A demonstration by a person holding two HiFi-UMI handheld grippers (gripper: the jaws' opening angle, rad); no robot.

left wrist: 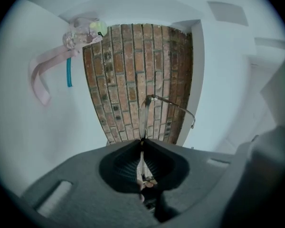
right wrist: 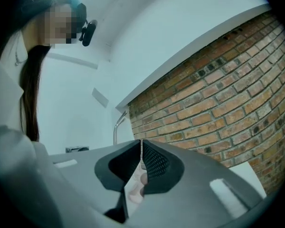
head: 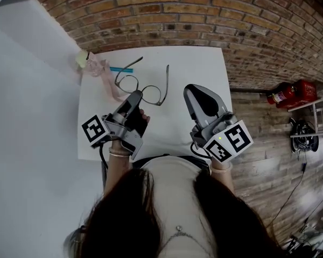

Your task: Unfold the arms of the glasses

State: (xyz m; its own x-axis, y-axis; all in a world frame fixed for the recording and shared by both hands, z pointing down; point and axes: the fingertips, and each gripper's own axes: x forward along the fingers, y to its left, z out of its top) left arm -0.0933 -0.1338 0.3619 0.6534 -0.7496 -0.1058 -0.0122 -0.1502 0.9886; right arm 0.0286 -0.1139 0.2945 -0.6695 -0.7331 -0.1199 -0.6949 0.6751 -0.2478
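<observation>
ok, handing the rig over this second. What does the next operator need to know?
Left gripper: shut on the front frame of the thin dark wire-rimmed glasses, over the white table.
Right gripper: shut, empty, apart from the glasses on their right.
Done: in the head view both arms look swung out from the frame, pointing toward the brick wall.
Left: probably just check both hinges are fully open, then set down and release.
</observation>
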